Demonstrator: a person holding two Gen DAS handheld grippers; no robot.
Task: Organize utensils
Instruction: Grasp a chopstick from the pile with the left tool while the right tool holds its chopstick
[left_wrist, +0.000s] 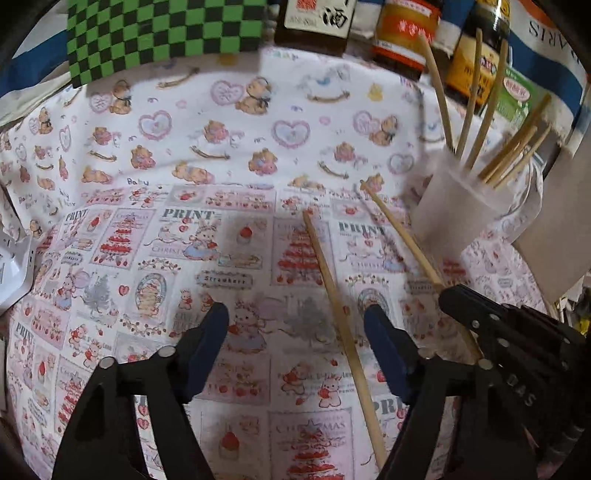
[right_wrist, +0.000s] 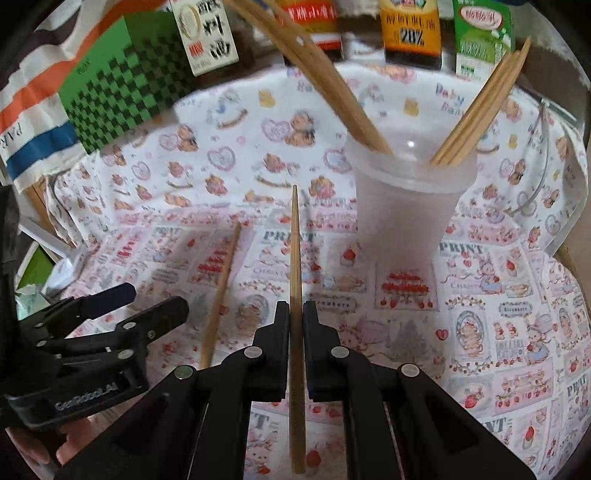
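- On a table spread with a pink cartoon-print cloth (left_wrist: 236, 155), a person holds a gripper in each hand over scattered bamboo chopsticks.
- At far left in the right wrist view, the left gripper (right_wrist: 144, 301) hangs above the cloth, its jaws apart with nothing between them; a bare hand (right_wrist: 44, 439) shows below it.
- In its own view, the left gripper (left_wrist: 295, 325) straddles a loose chopstick (left_wrist: 341, 325) lying flat on the cloth; the blue pads (left_wrist: 384, 347) stand clear of it, one to each side.
- That same loose chopstick (right_wrist: 220, 291) lies just left of the right gripper.
- At centre, the right gripper (right_wrist: 295, 314) is clamped tight on a second chopstick (right_wrist: 295, 258), which runs straight ahead between the jaws, its tip lifted off the cloth.
- From the left wrist camera, the right gripper (left_wrist: 448, 291) appears at the right edge, the held chopstick (left_wrist: 402, 236) slanting up toward the cup.
- To the right stands an upright translucent plastic cup (right_wrist: 406, 206), holding two fans of chopsticks (right_wrist: 476, 110) leaning on its rim.
- Behind, bottles (right_wrist: 412, 33), cartons and a green checkered box (right_wrist: 122, 88) line the table's far edge.
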